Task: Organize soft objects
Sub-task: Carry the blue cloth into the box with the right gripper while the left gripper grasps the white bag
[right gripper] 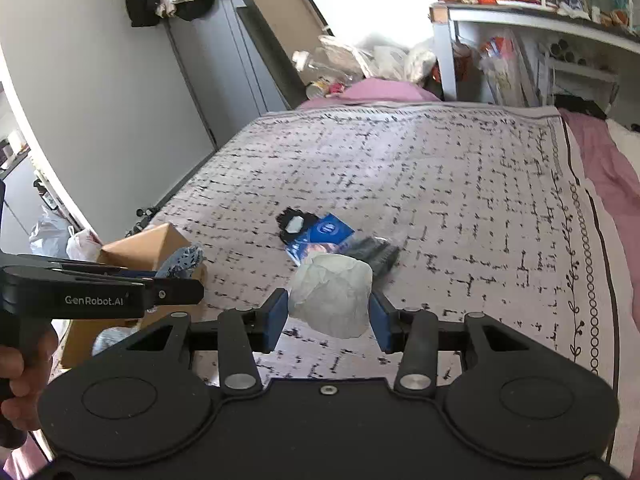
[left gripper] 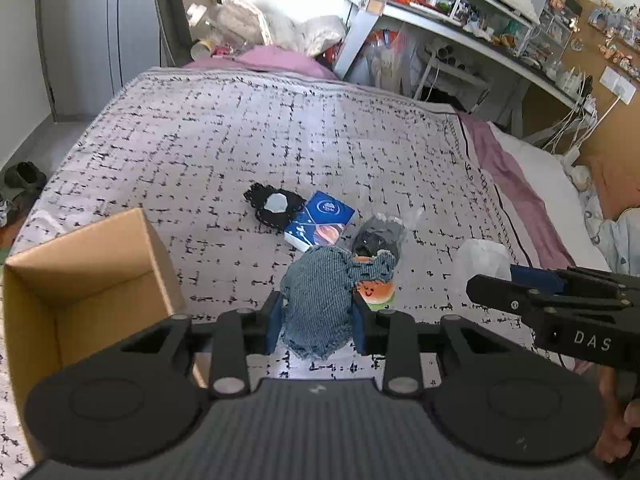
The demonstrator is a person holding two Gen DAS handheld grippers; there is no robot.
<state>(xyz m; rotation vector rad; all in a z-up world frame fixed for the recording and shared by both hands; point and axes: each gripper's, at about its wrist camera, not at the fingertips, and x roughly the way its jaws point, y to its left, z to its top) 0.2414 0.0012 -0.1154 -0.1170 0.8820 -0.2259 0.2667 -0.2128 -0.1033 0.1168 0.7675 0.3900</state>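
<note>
My left gripper [left gripper: 318, 316] is shut on a blue-grey knitted cloth [left gripper: 320, 300], held above the bed. Behind the cloth an orange smiley plush [left gripper: 376, 291] peeks out. My right gripper [right gripper: 330, 312] is shut on a crumpled white soft bundle [right gripper: 332, 296]; in the left wrist view it shows as a white bundle [left gripper: 482, 260] at the right gripper [left gripper: 492, 276]. On the bedspread lie a black lace item with a white piece [left gripper: 274, 208], a blue packet [left gripper: 320, 220] and a dark item in a clear bag [left gripper: 378, 236]. An open cardboard box [left gripper: 80, 280] stands at the left.
The patterned bedspread [left gripper: 280, 132] covers the bed, with pink sheet [left gripper: 516, 184] along its right side. A cluttered desk [left gripper: 460, 20] and shelves stand at the far right. Bags pile at the bed's far end [left gripper: 248, 20]. A hand [right gripper: 20, 372] grips the left tool.
</note>
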